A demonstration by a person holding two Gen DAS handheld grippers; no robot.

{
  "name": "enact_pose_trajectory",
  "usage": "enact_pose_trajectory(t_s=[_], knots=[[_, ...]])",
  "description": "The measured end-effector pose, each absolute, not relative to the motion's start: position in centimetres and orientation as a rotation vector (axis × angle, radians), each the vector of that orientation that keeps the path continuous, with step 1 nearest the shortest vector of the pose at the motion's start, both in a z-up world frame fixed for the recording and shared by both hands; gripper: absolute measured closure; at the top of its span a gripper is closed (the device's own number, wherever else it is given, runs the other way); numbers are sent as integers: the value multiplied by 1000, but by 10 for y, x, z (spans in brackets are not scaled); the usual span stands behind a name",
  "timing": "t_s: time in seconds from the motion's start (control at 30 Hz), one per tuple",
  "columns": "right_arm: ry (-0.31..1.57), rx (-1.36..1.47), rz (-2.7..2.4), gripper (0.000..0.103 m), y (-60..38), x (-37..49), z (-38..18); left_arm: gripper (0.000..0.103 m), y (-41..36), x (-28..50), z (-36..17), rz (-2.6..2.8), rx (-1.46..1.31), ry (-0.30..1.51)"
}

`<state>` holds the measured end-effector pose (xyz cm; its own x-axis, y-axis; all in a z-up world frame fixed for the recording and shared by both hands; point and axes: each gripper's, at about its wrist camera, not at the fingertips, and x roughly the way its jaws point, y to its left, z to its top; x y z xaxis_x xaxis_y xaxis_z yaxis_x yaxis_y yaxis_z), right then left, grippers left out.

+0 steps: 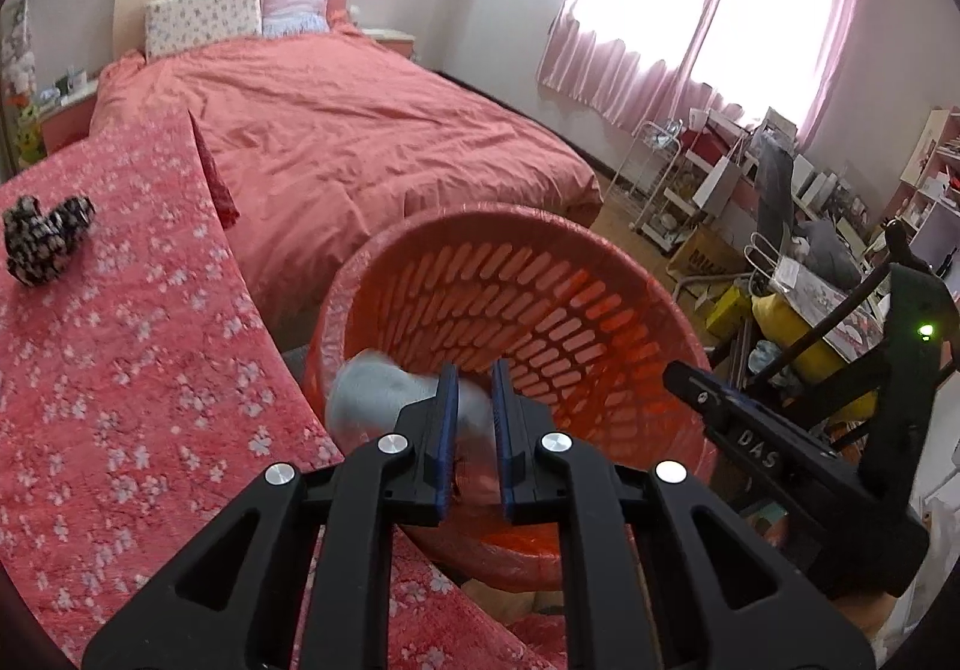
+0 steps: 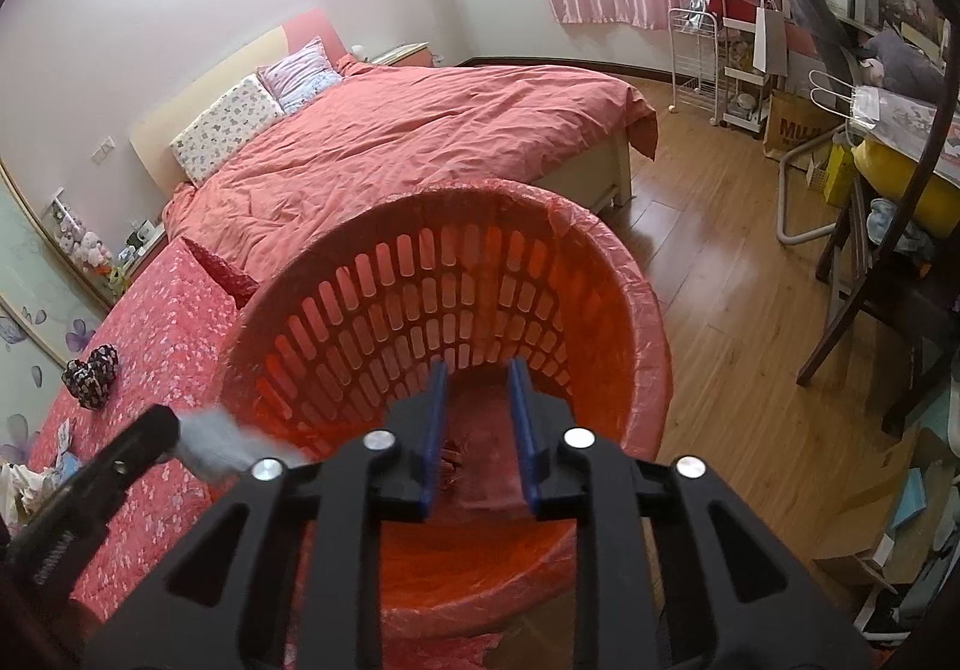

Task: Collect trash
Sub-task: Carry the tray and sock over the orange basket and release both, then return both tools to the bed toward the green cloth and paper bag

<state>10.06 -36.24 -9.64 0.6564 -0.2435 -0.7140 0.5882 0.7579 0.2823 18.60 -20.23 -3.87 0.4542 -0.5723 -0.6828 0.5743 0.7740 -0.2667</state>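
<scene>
Black linkages with blue pads framed both views, and you held each claw tilted down over the bin. Your left gripper (image 1: 474,388) had its pads close together with a narrow gap; a blurred grey wad of trash (image 1: 384,400) lay against and left of its left pad, at the bin's near rim, and whether the pads pinched it you could not tell from either view. Your right gripper (image 2: 480,388) stood part-open with nothing between its pads, pointing into the bin's mouth. Just beyond both sets of fingertips sat the red slotted wastebasket (image 1: 540,274), lined with a red plastic bag (image 2: 606,238) folded over its rim; a small dark scrap (image 2: 450,460) lay on its bottom. Left of the left claw spread a red floral cloth (image 1: 120,370), bearing a dark patterned bundle (image 1: 45,238) farther out. Beyond the basket stood the bed (image 1: 360,129) under a red cover, then pink curtains (image 1: 690,21) at the far wall.
</scene>
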Motion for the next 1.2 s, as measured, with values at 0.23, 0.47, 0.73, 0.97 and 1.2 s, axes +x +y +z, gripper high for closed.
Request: enact_pose_trajectory(t_s=[0.23, 0.47, 0.73, 0.97, 1.2], knots=[[709, 514, -527, 71, -360, 94, -96, 69, -195, 184, -39, -687, 9, 855], [710, 464, -518, 64, -342, 92, -88, 58, -164, 175, -31, -609, 56, 803], [707, 410, -436, 64, -299, 97, -68, 54, -96, 163, -20, -465, 83, 751], [718, 339, -325, 64, -240, 111, -51, 52, -29, 159, -17, -335, 37, 742], [740, 264, -171, 64, -159, 127, -44, 52, 46, 154, -13, -200, -32, 730]])
